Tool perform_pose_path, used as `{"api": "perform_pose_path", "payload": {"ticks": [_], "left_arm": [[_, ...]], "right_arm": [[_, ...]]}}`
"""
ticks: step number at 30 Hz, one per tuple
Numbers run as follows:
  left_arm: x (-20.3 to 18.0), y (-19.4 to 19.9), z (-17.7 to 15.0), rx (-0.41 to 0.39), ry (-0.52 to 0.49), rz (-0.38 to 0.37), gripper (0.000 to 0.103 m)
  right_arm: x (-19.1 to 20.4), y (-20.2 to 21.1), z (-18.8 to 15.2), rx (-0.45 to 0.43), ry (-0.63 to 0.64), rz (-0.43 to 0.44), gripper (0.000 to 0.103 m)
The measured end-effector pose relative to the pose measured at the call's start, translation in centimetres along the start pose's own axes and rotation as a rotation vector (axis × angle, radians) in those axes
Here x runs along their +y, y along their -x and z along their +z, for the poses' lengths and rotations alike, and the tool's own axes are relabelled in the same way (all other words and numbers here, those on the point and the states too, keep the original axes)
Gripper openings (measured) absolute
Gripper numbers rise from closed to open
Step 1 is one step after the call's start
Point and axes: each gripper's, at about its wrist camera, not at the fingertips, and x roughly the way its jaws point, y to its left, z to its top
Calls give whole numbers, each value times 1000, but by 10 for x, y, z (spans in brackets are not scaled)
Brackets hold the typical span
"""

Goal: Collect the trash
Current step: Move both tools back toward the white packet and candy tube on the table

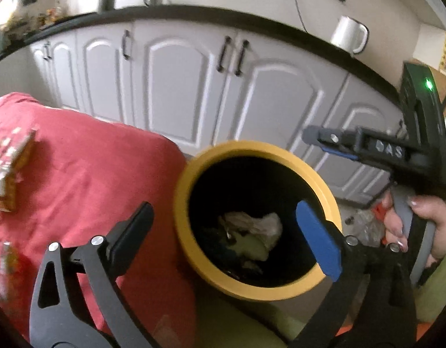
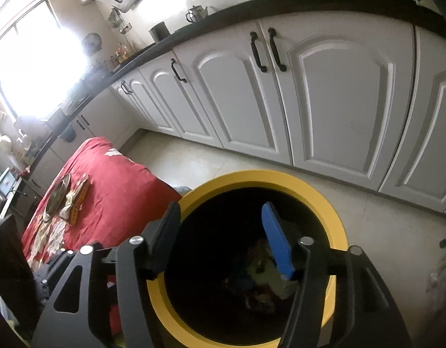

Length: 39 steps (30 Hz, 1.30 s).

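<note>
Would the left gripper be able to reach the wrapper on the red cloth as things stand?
Probably yes: the left gripper is open and empty, and nothing lies between it and the wrapper on the red cloth.

Open mouth of the yellow bin (image 2: 336, 217) lies unobstructed below both grippers; red-covered tabletop (image 2: 121, 191) adjoins its left side, white cabinets (image 2: 339, 92) stand behind.

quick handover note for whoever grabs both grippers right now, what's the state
Left gripper: open, nothing between the fingers, over the yellow bin.
Right gripper: open, empty, also over the bin's mouth.
Done: crumpled trash lies in the bin.
Left: wrappers beside a round plate on the red cloth remain to collect.
</note>
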Motion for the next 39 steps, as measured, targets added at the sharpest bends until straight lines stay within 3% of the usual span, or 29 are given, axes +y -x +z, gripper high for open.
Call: {"api": "perform_pose_path", "payload": {"ticks": [5, 11, 20, 31, 39], "left_arm": [[23, 27, 7, -79, 40, 72, 92], [51, 53, 12, -155, 78, 166, 92], [90, 81, 12, -216, 151, 243, 92], [146, 111, 5, -257, 234, 329, 92], [195, 139, 6, -289, 305, 383, 92]], "right_arm": [[21, 10, 1, -34, 49, 19, 73], [46, 19, 1, -58, 105, 38, 74], [87, 19, -5, -60, 198, 68, 74], [156, 2, -26, 3, 346, 139, 74], [214, -19, -52, 97, 438, 214, 74]]}}
